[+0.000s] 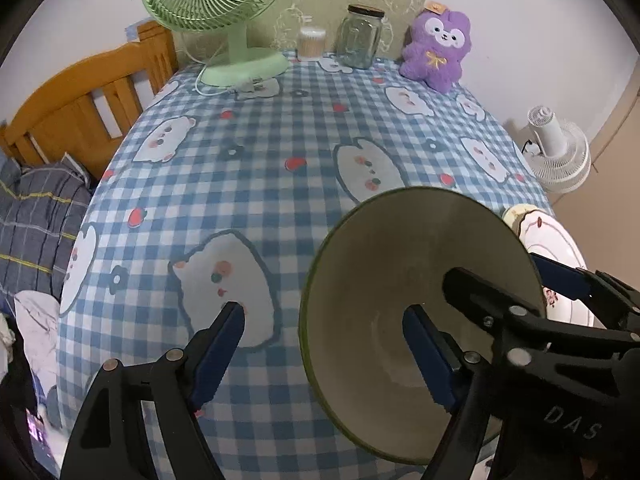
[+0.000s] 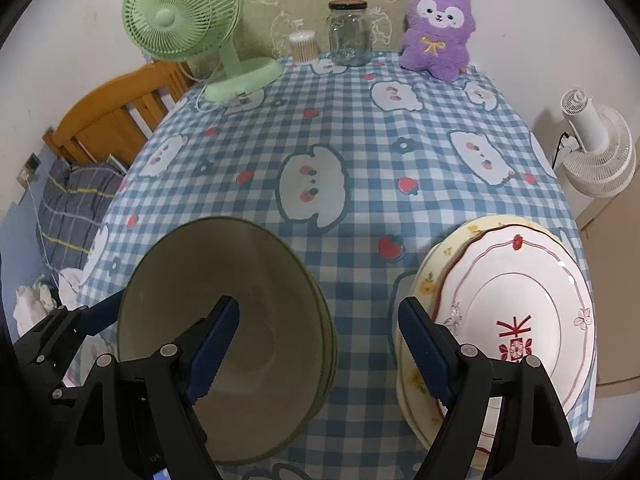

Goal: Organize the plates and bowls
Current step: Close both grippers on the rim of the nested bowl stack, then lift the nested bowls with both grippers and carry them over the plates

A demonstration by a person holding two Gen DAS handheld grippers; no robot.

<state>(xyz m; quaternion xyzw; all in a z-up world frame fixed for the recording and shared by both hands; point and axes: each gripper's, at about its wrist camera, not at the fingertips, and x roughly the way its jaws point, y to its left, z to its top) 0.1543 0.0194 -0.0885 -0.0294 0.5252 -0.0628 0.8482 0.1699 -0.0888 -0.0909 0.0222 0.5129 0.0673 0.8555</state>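
A table covered by a blue-and-white checked cloth, printed with white bears and strawberries, fills both views.

At its near edge an olive-green bowl is seen left of centre; a second rim shows just under it, so bowls appear to be nested. Nothing is seen inside the top bowl. To its right, well apart across bare cloth, a stack of plates is set: a white plate with red trim and a red flower mark on top, cream flowered plates beneath. The stack reaches the table's right edge.

Along the far edge are ranged a green desk fan, a purple plush toy, a clear glass jar with a dark lid, seemingly empty, and a small tub of cotton swabs.

Beside the table, a wooden bed frame stands on the left, and a white fan on the right.

The left gripper is held wide open, one finger over the bowl's inside, the other over cloth; nothing is gripped. The right gripper is likewise wide, spanning the gap between bowl and plates, holding nothing.
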